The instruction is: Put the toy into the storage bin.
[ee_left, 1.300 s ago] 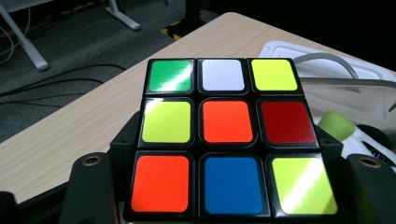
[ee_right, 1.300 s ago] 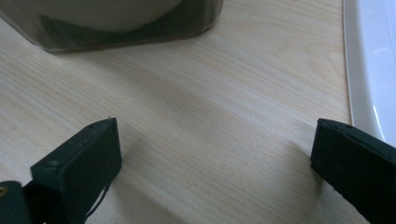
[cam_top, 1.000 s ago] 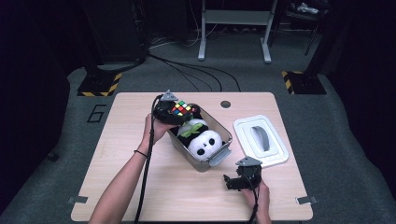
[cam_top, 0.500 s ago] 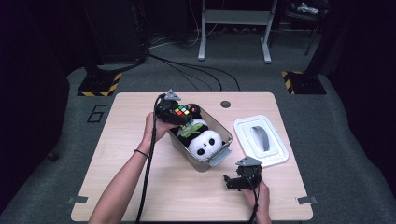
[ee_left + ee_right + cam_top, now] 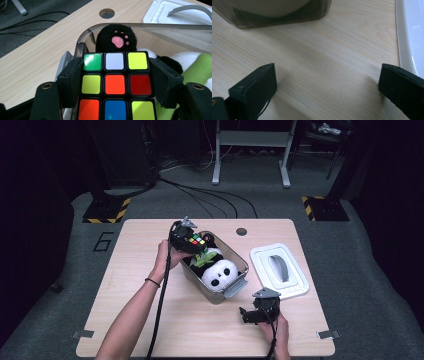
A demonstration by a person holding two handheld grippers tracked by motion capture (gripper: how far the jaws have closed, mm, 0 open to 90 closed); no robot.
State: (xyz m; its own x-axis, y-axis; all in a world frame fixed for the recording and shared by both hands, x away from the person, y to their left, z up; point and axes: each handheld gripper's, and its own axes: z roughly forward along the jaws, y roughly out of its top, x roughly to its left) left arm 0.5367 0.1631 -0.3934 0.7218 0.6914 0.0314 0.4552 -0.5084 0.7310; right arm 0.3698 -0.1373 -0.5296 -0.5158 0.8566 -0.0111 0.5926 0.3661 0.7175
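Note:
My left gripper point(image 5: 194, 243) is shut on a colourful puzzle cube point(image 5: 197, 240) and holds it over the far left corner of a clear grey bin point(image 5: 223, 296). Its jaws have just been closing, with the cube point(image 5: 115, 84) between them, and the pads point(image 5: 72, 82) press both its sides. In the bin lies a plush panda point(image 5: 219, 274) with a green piece across it, and its black paw point(image 5: 115, 40) rises just beyond the cube. Near the table's front edge, my right gripper point(image 5: 246, 315) rests open over bare wood point(image 5: 327, 82).
A white lid with a grey handle point(image 5: 279, 270) lies right of the bin. The table point(image 5: 125, 310) has a round hole point(image 5: 241, 231) at its far edge. Cables trail from both grippers toward the person. Dark floor, stands and cables surround the table.

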